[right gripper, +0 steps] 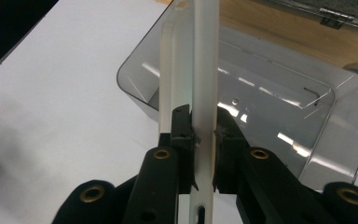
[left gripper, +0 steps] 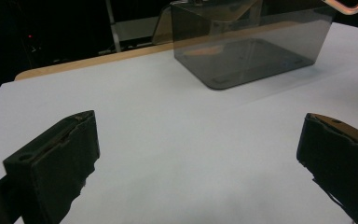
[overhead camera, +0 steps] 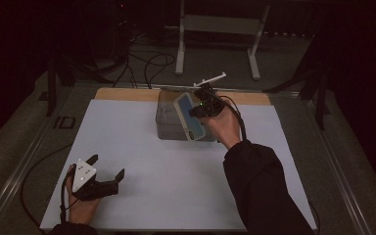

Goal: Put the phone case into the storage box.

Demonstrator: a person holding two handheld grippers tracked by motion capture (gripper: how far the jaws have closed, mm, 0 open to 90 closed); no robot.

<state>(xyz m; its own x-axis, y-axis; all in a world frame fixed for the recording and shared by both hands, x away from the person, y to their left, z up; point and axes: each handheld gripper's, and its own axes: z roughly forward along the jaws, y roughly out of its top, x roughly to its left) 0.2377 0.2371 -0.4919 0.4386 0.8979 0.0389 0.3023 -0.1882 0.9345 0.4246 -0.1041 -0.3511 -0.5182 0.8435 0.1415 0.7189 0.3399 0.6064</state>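
A flat, phone-like slab (overhead camera: pixel 189 116) with a pale blue face and a light rim hangs tilted over a clear grey plastic box (overhead camera: pixel 169 128). My right gripper (overhead camera: pixel 200 108) is shut on it. In the right gripper view the slab (right gripper: pixel 204 70) stands edge-on between the pads, my right gripper (right gripper: pixel 204 123) clamps its lower part, and the open box (right gripper: pixel 270 107) lies just beyond. My left gripper (overhead camera: pixel 107 165) rests low at the front left, open with nothing between its fingers. In its own view my left gripper (left gripper: pixel 200 140) faces the box (left gripper: pixel 251 46) across bare white sheet.
A white sheet (overhead camera: pixel 176 186) covers the table, with a wooden strip (overhead camera: pixel 127 94) along its far edge. Behind the table, cables (overhead camera: pixel 147 66) and the legs of a metal stand (overhead camera: pixel 218 24) sit on the dark floor.
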